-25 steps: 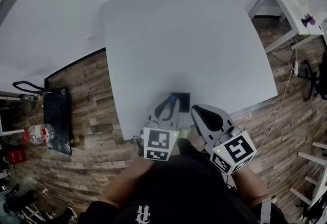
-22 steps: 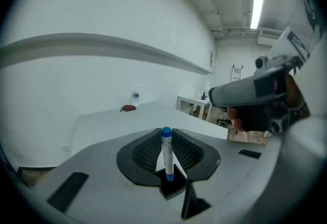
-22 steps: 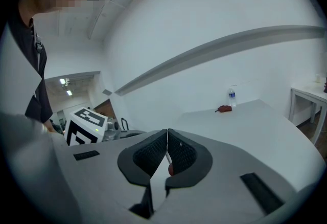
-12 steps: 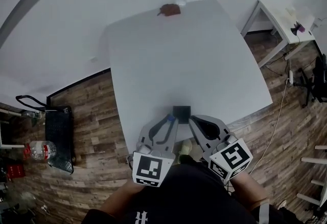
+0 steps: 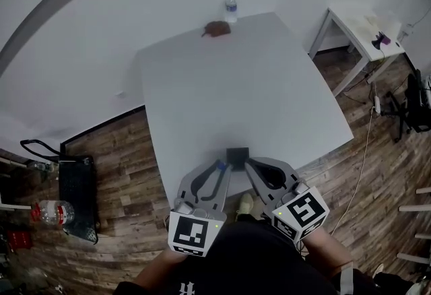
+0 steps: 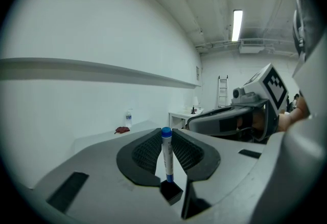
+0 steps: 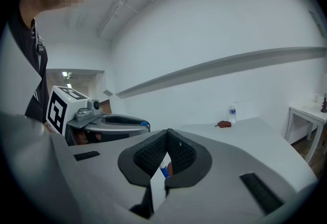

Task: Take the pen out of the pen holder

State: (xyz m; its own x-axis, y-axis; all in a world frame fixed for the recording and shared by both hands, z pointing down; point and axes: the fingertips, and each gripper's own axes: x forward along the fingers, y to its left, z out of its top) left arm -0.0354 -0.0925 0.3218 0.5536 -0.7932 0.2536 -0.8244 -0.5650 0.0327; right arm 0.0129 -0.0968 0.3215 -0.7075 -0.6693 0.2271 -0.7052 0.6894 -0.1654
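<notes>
Table [image 5: 236, 85]: left tongs [image 5: 221, 167] tight on pen [image 6: 167, 159]

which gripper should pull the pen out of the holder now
Left: the left gripper already has its jaws closed on the upright pen standing in the pen holder. The right gripper has its jaws together, empty.

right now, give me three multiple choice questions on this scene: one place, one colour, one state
1. Where is the bottle? A) standing at the table's far edge B) lying at its near edge C) on the floor
2. The pen's cap is: A) red B) blue C) green
3. The left gripper is: A) open, empty B) shut on the pen C) shut on the bottle
1 A: it stands by the far edge. 2 B: the cap shows blue. 3 B: its pads meet the upright pen above the pen holder.
</notes>
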